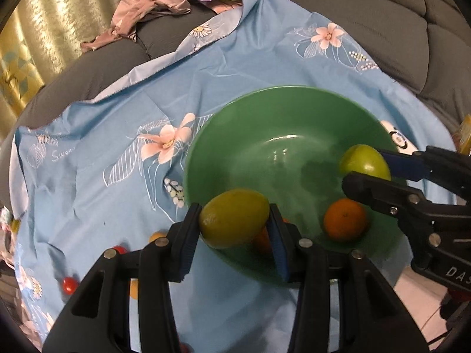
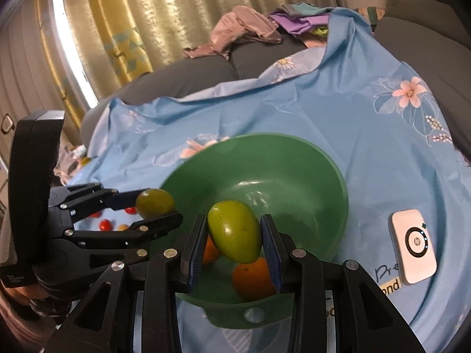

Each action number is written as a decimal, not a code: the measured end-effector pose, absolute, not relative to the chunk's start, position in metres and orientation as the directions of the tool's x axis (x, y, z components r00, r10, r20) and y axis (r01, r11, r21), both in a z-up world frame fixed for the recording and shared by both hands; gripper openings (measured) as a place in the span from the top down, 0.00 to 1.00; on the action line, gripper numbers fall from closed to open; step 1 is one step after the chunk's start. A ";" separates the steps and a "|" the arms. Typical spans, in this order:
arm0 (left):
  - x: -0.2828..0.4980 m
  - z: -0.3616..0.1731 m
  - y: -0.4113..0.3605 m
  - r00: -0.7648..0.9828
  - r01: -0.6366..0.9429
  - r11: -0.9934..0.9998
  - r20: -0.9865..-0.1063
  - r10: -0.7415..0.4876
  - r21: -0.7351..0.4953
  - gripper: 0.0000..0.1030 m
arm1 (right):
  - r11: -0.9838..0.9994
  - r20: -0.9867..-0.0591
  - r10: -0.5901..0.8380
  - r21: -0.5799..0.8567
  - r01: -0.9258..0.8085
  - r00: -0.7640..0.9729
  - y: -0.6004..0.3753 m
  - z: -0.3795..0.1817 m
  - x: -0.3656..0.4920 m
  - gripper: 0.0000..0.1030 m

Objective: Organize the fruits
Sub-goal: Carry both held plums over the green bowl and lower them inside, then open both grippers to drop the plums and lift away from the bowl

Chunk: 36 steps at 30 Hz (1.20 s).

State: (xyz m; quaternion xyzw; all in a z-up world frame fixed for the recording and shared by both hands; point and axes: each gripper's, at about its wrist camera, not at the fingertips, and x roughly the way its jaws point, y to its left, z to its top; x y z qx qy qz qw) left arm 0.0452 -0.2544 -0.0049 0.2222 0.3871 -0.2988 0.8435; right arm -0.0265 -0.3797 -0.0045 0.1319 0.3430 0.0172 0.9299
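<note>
Delivery is the step in hand: both grippers carry fruit over the green bowl, which sits on a blue floral sheet spread over a grey sofa. The left gripper has its jaws closed on a smooth yellow-green lemon above the bowl's near rim; the right gripper clamps a glossy green egg-shaped fruit likewise. Two dimpled oranges already lie in the bowl. Next, I judge, each should lower and release gently, since round fruit rolls in a slick bowl. Small red fruits wait near the sheet's left edge.
</note>
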 end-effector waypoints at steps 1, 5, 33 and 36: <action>0.045 -0.005 -0.256 0.521 0.679 0.720 -0.786 -0.334 0.144 0.57 | 0.966 -0.639 0.115 0.250 0.063 0.760 -0.380 -0.006 -0.026 0.63; 0.046 -0.008 -0.261 0.522 0.685 0.709 -0.790 -0.322 0.164 0.56 | 0.967 -0.649 0.105 0.242 0.073 0.753 -0.382 -0.010 -0.025 0.63; 0.028 0.023 -0.136 0.610 0.455 0.884 -0.760 -0.223 0.106 0.11 | 0.965 -0.603 0.138 0.260 0.029 0.786 -0.351 0.024 -0.050 0.55; 0.024 0.023 -0.092 0.630 0.362 0.927 -0.758 -0.168 0.095 0.11 | 0.968 -0.597 0.155 0.250 -0.002 0.787 -0.339 0.029 -0.052 0.55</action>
